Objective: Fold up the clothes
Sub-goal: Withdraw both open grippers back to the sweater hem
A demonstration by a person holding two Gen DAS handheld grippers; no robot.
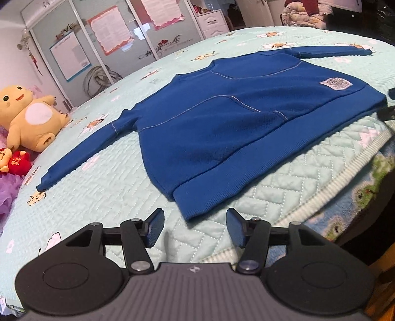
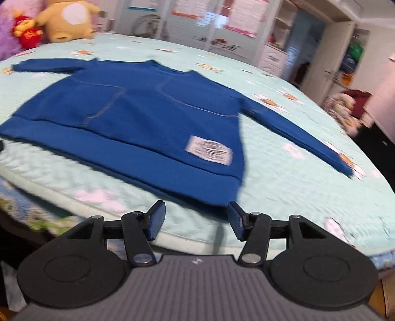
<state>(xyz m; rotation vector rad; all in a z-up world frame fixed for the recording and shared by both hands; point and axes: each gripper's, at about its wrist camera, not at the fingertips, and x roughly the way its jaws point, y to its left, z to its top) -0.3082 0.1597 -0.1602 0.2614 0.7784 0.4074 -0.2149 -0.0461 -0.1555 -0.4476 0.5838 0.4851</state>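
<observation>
Left wrist view, item one: my left gripper (image 1: 195, 227), blue pads spread wide, nothing between them, hovering over the quilt just short of the sweater's hem corner.

Item two: blue sweater (image 1: 222, 118), lying flat and face up on the pale green quilted bedspread (image 1: 98, 187), both sleeves stretched out to the sides, ribbed hem toward me. A white woven label (image 1: 335, 84) sits on the front near the hem, and light stitching traces the pocket panels.

Item three: yellow plush toy (image 1: 29, 116) at the far left of the bed, with a small red plush (image 1: 18, 161) beside it and something purple and fluffy at the frame edge.

Item four: glass-fronted wardrobe doors (image 1: 103, 49) behind the bed, papered with pink-bordered notices.

Right wrist view, blurred: my right gripper (image 2: 196, 219), fingers likewise parted and empty, at the bed's edge, its right pad just at the sweater's (image 2: 148, 118) hem corner; I cannot tell whether it touches. The label (image 2: 209, 150) lies close ahead. The near sleeve runs off to the right across the bedspread (image 2: 284, 185). The yellow plush (image 2: 69, 19) sits at the far side.
</observation>
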